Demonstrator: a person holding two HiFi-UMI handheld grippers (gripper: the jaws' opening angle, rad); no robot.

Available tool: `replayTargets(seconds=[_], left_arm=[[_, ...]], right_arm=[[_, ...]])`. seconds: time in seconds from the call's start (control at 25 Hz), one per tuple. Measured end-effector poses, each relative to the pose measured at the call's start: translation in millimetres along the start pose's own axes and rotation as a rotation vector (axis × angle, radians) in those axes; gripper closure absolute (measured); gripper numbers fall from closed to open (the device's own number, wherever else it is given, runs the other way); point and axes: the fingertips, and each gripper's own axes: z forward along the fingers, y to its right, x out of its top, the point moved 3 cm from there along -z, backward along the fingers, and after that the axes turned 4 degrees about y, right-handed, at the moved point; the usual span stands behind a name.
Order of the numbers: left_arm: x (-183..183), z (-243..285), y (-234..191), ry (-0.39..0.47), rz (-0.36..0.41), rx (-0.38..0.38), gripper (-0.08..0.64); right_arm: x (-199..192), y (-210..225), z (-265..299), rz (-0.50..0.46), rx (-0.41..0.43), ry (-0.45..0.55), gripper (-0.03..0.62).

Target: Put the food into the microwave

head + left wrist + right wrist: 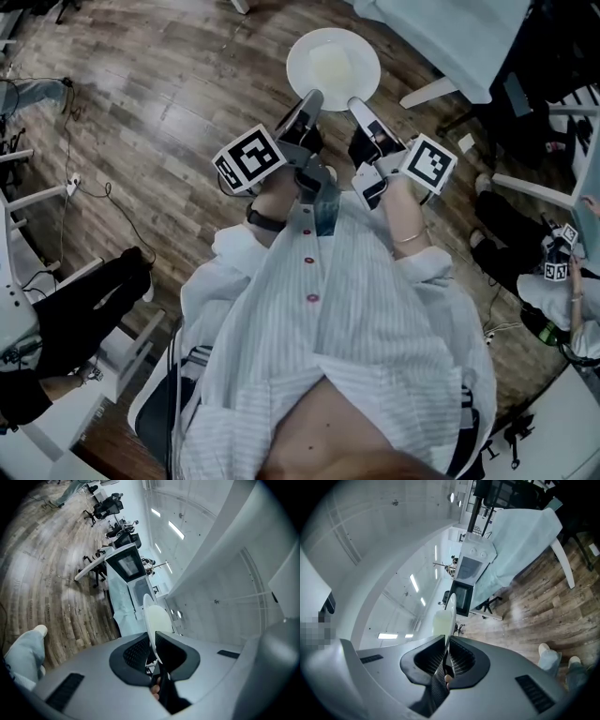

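A round white plate (333,67) carrying a pale slab of food (330,62) is held out over the wooden floor in the head view. My left gripper (312,101) is shut on the plate's near-left rim, and my right gripper (358,106) is shut on its near-right rim. In the left gripper view the plate (157,619) stands edge-on between the dark pads of the left gripper (153,641). The right gripper view shows the plate (450,606) and the food (439,623) clamped in the right gripper (446,645). A white microwave (471,566) sits on a cloth-covered table ahead, and a dark one (461,597) stands beyond it.
A table with a pale cloth (450,37) stands at the upper right, with white legs (433,92) reaching toward the plate. A seated person (562,281) is at the right and dark-clothed legs (89,295) are at the left. Cables (84,178) trail over the floor.
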Motion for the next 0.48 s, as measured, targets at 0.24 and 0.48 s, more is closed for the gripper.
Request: replayTargets(seconds=[0.24, 0.48], left_arm=[[-0.6, -7.5, -0.3, 0.002, 0.012, -0.024, 0.52], [1.5, 4.9, 10.0, -0.022, 0.034, -0.044, 0.52]], right_arm=[[-8.0, -2.6, -3.5, -0.008, 0.009, 0.016, 0.551], [4.6, -6.0, -4.3, -0.014, 0.016, 0.05, 0.551]])
